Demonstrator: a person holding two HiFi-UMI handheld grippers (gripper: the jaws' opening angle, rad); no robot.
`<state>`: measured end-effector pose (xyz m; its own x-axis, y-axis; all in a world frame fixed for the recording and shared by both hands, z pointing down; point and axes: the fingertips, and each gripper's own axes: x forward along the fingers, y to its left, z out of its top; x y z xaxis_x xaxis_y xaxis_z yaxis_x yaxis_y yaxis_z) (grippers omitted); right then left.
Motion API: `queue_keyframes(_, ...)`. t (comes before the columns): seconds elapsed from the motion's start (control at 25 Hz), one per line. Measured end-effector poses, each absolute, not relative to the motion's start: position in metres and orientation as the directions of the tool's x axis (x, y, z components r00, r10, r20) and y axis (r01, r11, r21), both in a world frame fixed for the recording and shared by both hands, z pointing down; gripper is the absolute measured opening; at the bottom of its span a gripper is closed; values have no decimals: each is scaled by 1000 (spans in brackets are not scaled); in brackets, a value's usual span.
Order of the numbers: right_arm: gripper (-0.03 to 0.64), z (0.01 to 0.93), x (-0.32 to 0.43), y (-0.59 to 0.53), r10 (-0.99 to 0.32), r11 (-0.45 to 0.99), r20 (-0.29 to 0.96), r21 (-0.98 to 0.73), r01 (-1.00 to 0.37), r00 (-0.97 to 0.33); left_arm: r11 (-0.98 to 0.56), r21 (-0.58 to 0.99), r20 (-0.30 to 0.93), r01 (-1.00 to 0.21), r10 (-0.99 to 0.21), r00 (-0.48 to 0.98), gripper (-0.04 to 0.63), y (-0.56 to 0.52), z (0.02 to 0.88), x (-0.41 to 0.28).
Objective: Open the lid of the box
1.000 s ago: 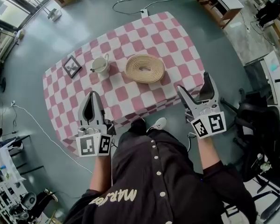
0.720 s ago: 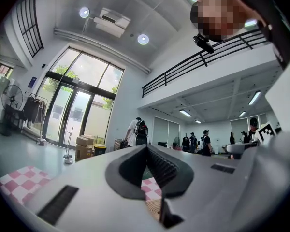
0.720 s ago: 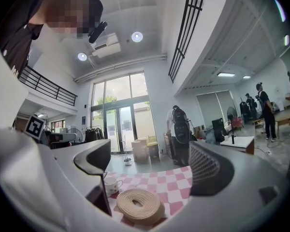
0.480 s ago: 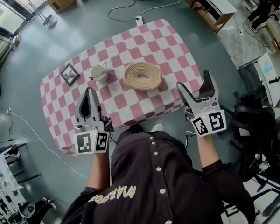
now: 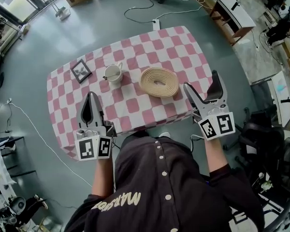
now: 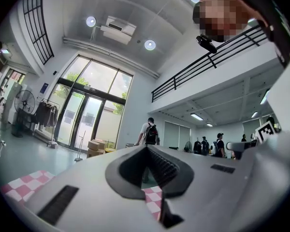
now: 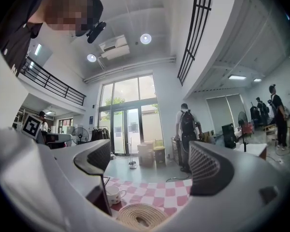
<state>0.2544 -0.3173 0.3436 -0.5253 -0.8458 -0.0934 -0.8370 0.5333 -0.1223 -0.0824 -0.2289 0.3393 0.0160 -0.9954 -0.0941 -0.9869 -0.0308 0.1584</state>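
Your table (image 5: 135, 52), under a pink-and-white checked cloth, fills the upper middle of the head view. The round woven box (image 5: 159, 81) lies on it just right of centre, well apart from both grippers. Your right gripper (image 5: 201, 82) hangs at the table's lower right corner, its jaws spread wide with nothing between them. Your left gripper (image 5: 91, 96) sits over the lower left edge, clenched on nothing. Left of the box stands a white cup (image 5: 114, 73), and further left a small framed picture (image 5: 80, 71).

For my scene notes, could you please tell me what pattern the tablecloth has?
The tablecloth has pink-and-white checks, clearest in the head view.
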Motion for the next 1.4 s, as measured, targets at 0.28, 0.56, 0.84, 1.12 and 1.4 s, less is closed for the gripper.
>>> queue_keyframes(0.28,489,345,221,-329,-810,586,-87,-122,-801,-580,38,163,-88,-986,-995,-53,9,-215,341,-109)
queue_keyframes(0.56,489,358,199,-333,-788,615,-51,-116,-780,-613,71,154,-85,-986,-993,-85,9,-209,341,-123)
queue_keyframes(0.84,489,393,181,-333,-751,653,49,-93,-751,-659,78,167,-54,-983,-995,-88,9,-207,353,-129)
queue_keyframes(1.12,489,444,158,-333,-661,719,197,-111,-686,-724,75,182,-31,-980,-996,-82,9,-205,362,-132)
queue_keyframes(1.4,491,501,140,-333,-582,766,353,-63,-639,-732,76,195,-21,-978,-996,-81,9,-204,368,-134)
